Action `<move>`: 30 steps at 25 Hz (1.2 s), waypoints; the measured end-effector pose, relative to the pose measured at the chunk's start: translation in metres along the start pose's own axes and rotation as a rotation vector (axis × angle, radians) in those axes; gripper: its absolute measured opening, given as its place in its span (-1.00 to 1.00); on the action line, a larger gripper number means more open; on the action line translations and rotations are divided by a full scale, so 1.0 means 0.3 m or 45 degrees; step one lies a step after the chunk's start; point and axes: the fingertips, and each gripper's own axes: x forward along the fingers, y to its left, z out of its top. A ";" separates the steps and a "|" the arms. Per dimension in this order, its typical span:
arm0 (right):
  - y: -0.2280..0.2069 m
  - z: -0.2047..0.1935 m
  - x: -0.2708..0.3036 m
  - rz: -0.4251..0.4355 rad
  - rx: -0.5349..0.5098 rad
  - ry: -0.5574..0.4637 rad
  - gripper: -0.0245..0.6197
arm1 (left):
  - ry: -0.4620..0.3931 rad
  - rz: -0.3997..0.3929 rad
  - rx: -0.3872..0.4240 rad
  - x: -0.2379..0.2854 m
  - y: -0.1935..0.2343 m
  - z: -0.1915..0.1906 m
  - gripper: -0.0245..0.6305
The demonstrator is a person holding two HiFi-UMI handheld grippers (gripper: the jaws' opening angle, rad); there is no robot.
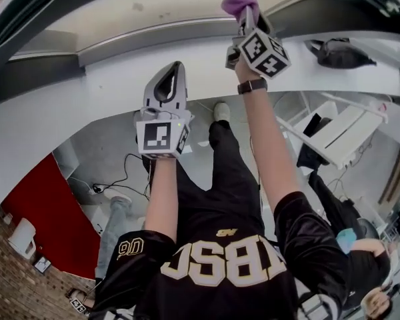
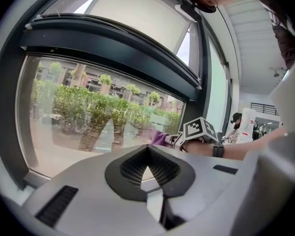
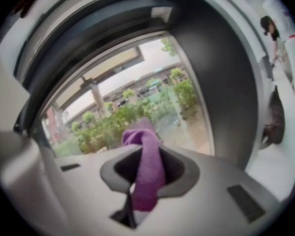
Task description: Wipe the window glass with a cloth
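The grey plastic left gripper (image 2: 148, 147) was clenched on nothing, raised before the clear window glass (image 2: 88, 107). Further right, the right gripper (image 3: 145, 149) pinched a soft purple cloth (image 3: 148, 173), bunched towards the pane. The cloth looked light and limp, best held mid-fold.

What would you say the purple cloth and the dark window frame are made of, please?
The cloth looks like soft fabric, perhaps microfibre: matte, folding limply into a rounded loop. The window frame seems coated metal: dark, smooth, straight-edged profiles with a dull sheen, though plastic cannot be ruled out.
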 end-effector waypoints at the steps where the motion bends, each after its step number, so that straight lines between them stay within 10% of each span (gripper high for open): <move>1: -0.088 0.042 -0.010 -0.056 0.024 -0.031 -0.69 | 0.002 -0.022 -0.002 0.027 -0.047 -0.009 -0.87; 6: -0.287 0.166 -0.023 -0.162 0.077 -0.128 -0.69 | 0.013 -0.067 0.010 0.087 -0.158 -0.048 -0.87; 10: -0.173 0.066 -0.037 -0.099 0.088 -0.080 -0.69 | 0.021 0.021 -0.004 0.016 -0.047 -0.056 -0.87; 18: 0.798 -0.359 -0.038 0.498 -0.365 0.073 -0.69 | 0.038 0.340 0.087 -0.277 0.550 0.042 -0.87; 24: 1.442 -0.774 -0.049 1.066 -0.429 0.330 -0.68 | 0.093 0.601 0.100 -0.596 0.936 0.003 -0.87; 30: 1.791 -1.028 0.035 1.205 -0.524 0.429 -0.68 | 0.110 0.576 0.177 -0.728 1.076 0.057 -0.87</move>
